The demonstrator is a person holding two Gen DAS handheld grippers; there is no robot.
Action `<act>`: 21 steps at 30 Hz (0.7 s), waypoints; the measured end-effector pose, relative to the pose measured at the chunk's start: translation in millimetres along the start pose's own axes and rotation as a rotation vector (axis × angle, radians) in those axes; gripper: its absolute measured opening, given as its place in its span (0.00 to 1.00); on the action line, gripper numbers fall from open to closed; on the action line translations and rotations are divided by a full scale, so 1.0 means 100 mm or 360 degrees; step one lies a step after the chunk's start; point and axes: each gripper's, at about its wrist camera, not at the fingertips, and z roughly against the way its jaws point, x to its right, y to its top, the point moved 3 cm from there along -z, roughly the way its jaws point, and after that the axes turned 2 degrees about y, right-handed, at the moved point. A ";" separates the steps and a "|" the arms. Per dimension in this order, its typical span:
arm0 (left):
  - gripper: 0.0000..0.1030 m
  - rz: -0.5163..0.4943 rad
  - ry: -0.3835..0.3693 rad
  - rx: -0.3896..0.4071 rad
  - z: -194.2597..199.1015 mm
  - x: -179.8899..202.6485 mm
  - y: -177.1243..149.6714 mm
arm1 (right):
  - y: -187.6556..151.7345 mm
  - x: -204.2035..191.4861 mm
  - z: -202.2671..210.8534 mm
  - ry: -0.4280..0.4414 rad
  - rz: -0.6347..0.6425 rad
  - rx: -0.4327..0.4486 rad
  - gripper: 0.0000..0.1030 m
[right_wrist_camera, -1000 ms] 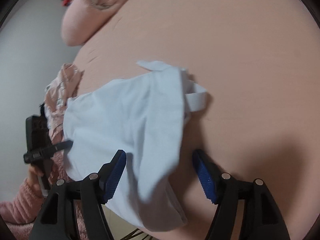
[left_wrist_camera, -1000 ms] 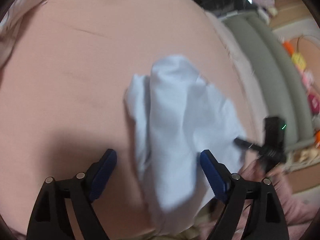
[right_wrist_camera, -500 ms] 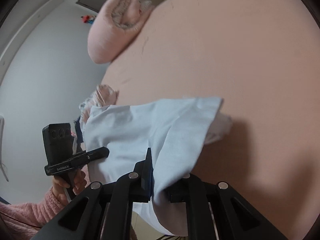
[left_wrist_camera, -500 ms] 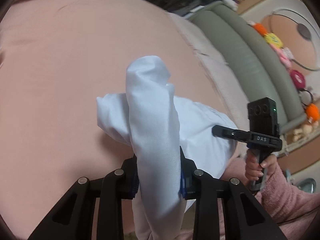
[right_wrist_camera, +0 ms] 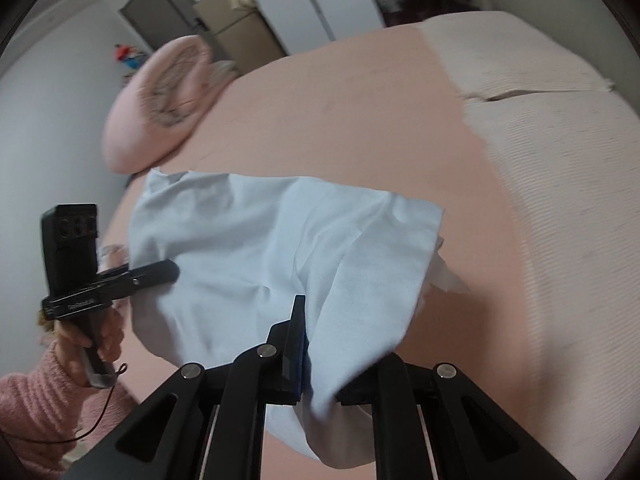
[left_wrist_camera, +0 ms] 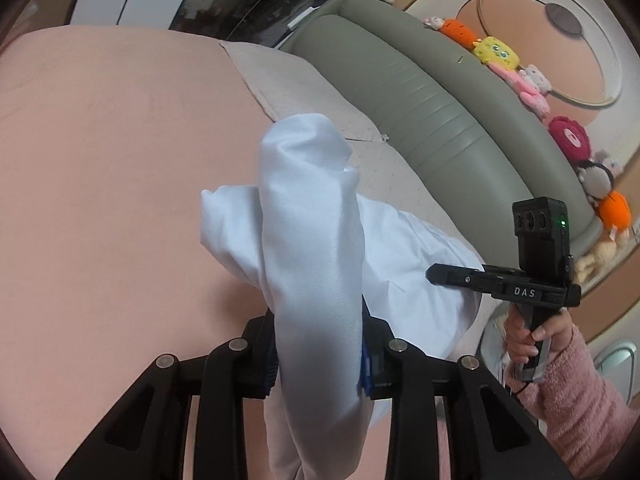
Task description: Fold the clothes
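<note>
One pale blue garment [left_wrist_camera: 312,216], two claws, one pink bed [left_wrist_camera: 120,160], one rolled pink pillow [right_wrist_camera: 160,104].

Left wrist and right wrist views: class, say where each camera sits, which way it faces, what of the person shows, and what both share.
Left wrist: on the left gripper, facing the bed's headboard; shows the right hand.
Right wrist: on the right gripper, facing the pink pillow; shows the left hand.
Shared: the pale blue garment, pinched by both.

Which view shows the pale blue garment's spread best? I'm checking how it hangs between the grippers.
The right wrist view: the pale blue garment spreads wide between right gripper and left gripper. In the left wrist view a bunched fold in the left gripper hides much of it.
</note>
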 end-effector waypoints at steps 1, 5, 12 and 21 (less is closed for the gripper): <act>0.27 0.0001 0.0009 -0.0005 -0.16 0.03 0.08 | 0.07 0.12 -0.04 -0.0027 -0.0003 -0.0004 0.09; 0.27 0.0058 0.0029 -0.0040 -0.68 -0.01 0.25 | 0.25 0.61 -0.25 -0.0102 -0.0038 -0.0005 0.09; 0.45 0.0332 0.0110 -0.0273 -1.51 -0.68 0.23 | 0.15 1.75 -1.05 -0.0232 -0.0252 -0.0137 0.14; 0.44 -0.0278 0.0304 0.0100 -1.13 -0.21 0.87 | 0.17 1.80 -0.55 -0.0348 -0.0222 0.0317 0.21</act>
